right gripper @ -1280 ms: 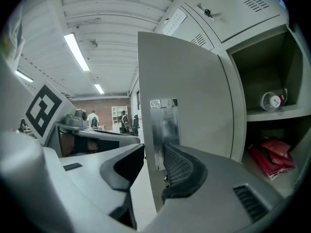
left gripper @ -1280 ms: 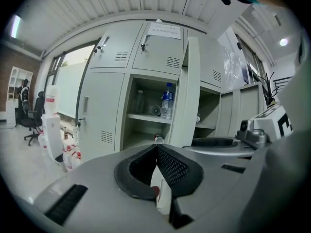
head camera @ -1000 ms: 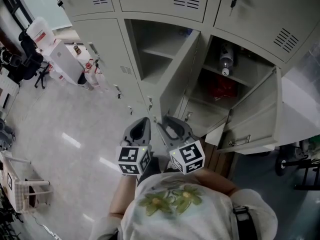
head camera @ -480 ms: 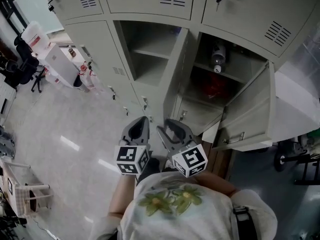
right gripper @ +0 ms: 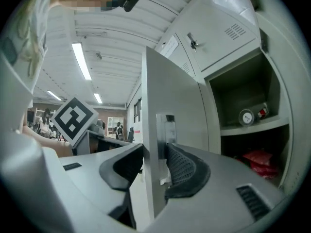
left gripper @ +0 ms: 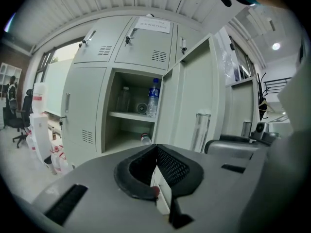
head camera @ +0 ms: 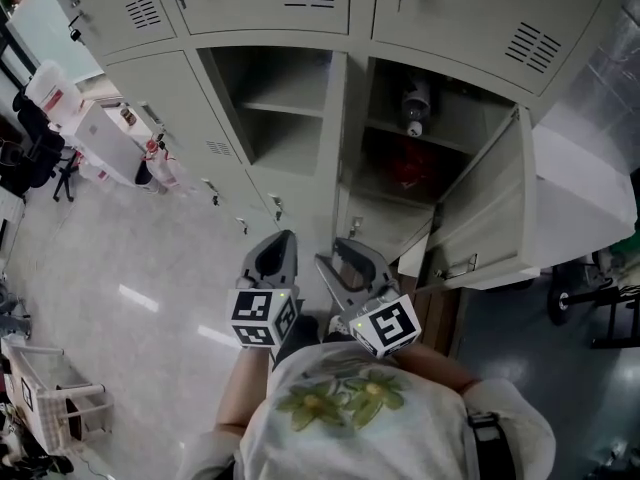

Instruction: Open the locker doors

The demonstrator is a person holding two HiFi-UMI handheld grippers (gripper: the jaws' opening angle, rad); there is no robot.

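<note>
Right gripper view: right hand-held gripper [right gripper: 155, 165] clamps the upright edge of the grey metal locker door [right gripper: 180, 101], jaws just loosening; left hand-held gripper [left gripper: 155, 149], closed on nothing, sits left of it.

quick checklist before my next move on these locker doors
1. Right gripper on the middle door: pads sit on both faces, but the jaws have just been opening. Firm hold: cannot tell.
2. Left gripper free: shut, nothing in it. Ok.
3. Right door swung wide open: ok.
4. Left door opened: it is closed. Not ok.
</note>
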